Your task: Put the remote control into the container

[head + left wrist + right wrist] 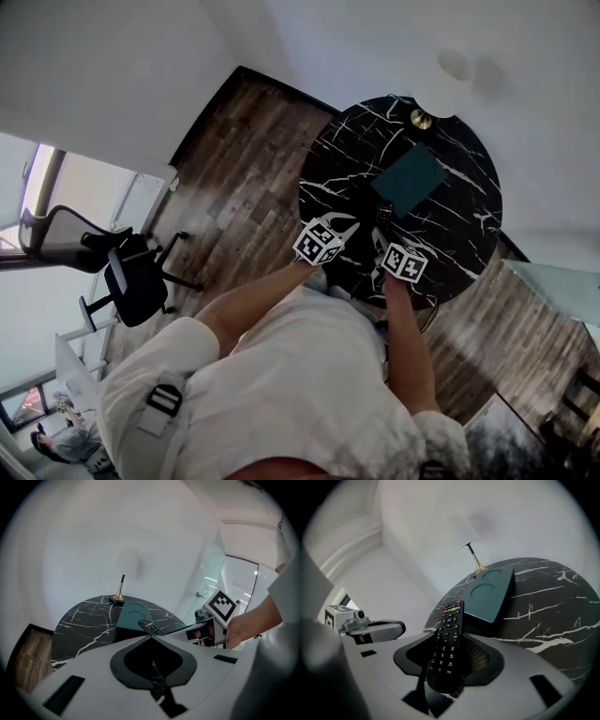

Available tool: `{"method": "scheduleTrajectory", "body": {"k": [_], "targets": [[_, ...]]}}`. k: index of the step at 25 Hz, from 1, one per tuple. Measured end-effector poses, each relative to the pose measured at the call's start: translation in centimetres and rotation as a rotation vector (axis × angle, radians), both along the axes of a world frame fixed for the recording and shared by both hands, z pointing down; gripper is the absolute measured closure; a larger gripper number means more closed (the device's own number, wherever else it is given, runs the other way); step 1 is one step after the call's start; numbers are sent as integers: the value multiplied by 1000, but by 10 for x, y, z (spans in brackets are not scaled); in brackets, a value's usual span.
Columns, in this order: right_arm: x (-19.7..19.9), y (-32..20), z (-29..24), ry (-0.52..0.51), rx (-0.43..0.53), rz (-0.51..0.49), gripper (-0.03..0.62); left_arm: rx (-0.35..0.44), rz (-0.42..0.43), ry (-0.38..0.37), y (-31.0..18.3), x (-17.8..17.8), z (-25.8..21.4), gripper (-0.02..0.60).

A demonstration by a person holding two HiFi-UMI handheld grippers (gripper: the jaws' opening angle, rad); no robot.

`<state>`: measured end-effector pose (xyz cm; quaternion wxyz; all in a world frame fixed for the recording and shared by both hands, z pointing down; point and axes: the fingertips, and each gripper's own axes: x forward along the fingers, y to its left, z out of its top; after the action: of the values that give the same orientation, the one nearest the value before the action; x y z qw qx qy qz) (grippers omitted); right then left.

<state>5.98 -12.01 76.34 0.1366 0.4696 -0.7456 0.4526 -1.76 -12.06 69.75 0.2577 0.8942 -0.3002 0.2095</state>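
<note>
A black remote control [448,641] with coloured buttons stands lengthwise between the jaws of my right gripper [451,660], which is shut on it. Its button end points toward the teal container [490,592], a flat box with two round recesses on the black marble table [548,616]. In the head view the right gripper [383,236] holds the remote [383,216] just short of the container [412,178]. My left gripper [343,225] hovers beside it at the table's near edge, its jaws together with nothing in them. The left gripper view shows the remote [151,626] raised in front of the container [132,615].
A brass lamp base [421,119] with a white shade stands at the table's far edge, behind the container. Wooden floor [244,159] surrounds the round table. A black office chair [131,277] stands off to the left.
</note>
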Motion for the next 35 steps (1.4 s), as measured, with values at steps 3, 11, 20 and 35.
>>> {"method": "scheduleTrajectory", "body": {"k": [3, 11, 20, 35], "targets": [[-21, -4, 3, -10, -9, -24, 404, -4, -34, -7, -3, -19, 2, 575], [-36, -12, 8, -42, -73, 51, 404, -18, -22, -31, -8, -34, 11, 575], [-47, -21, 38, -117, -240, 265, 404, -41, 22, -86, -15, -40, 31, 575], [-61, -36, 75, -28, -399, 405, 404, -82, 72, -138, -24, -51, 55, 575]]}}
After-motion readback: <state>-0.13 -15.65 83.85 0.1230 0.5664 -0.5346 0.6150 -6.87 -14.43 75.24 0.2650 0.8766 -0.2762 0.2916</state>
